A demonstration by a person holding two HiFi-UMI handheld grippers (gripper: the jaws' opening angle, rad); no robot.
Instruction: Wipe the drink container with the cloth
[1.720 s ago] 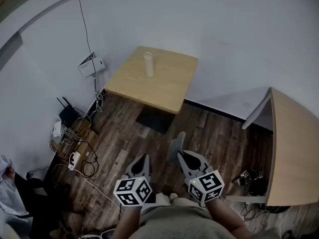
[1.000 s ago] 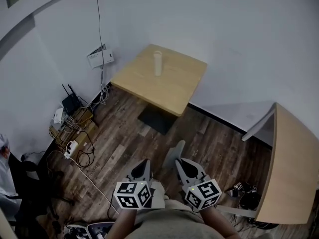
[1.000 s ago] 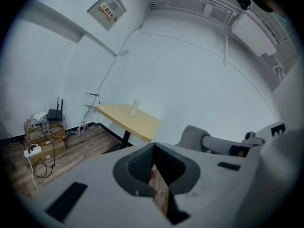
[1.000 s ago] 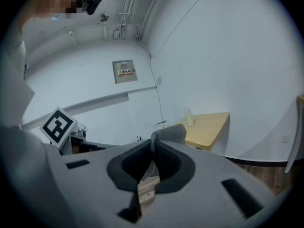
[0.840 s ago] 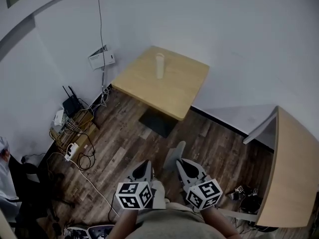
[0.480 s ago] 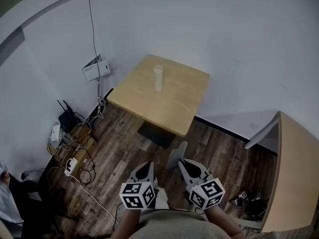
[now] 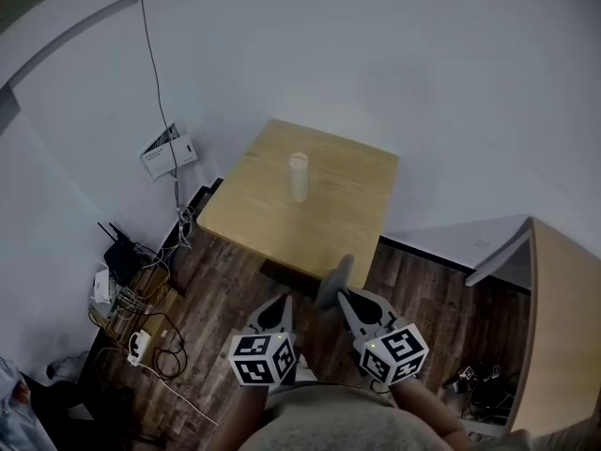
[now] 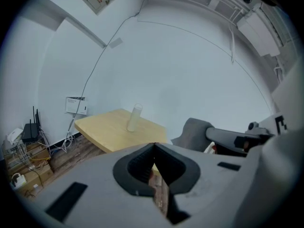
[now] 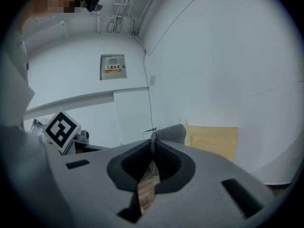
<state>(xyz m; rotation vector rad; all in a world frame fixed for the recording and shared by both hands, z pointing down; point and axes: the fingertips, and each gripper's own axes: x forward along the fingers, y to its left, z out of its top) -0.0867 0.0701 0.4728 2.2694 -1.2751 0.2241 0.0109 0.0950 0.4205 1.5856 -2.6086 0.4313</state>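
Note:
A pale, tall drink container point(image 7: 298, 175) stands upright on a small square wooden table point(image 7: 343, 216) by the wall; the left gripper view also shows the container point(image 8: 135, 117). Both grippers are held low, short of the table's near edge. My right gripper point(image 7: 340, 295) is shut on a grey cloth point(image 7: 333, 280), which sticks up from its tips. That cloth point(image 9: 169, 133) partly hides the container point(image 9: 183, 126) in the right gripper view. My left gripper point(image 7: 282, 302) is shut with nothing in it, its jaws pressed together.
Routers, a power strip and tangled cables point(image 7: 127, 285) lie on the wooden floor at the left. A white box point(image 7: 167, 150) hangs on the wall with a cable running up. A second wooden table point(image 7: 563, 327) stands at the right, with gear point(image 7: 474, 379) under it.
The table and container have come closer and lower in the head view. Both grippers keep their pose in front of the body, the cloth still in the right one.

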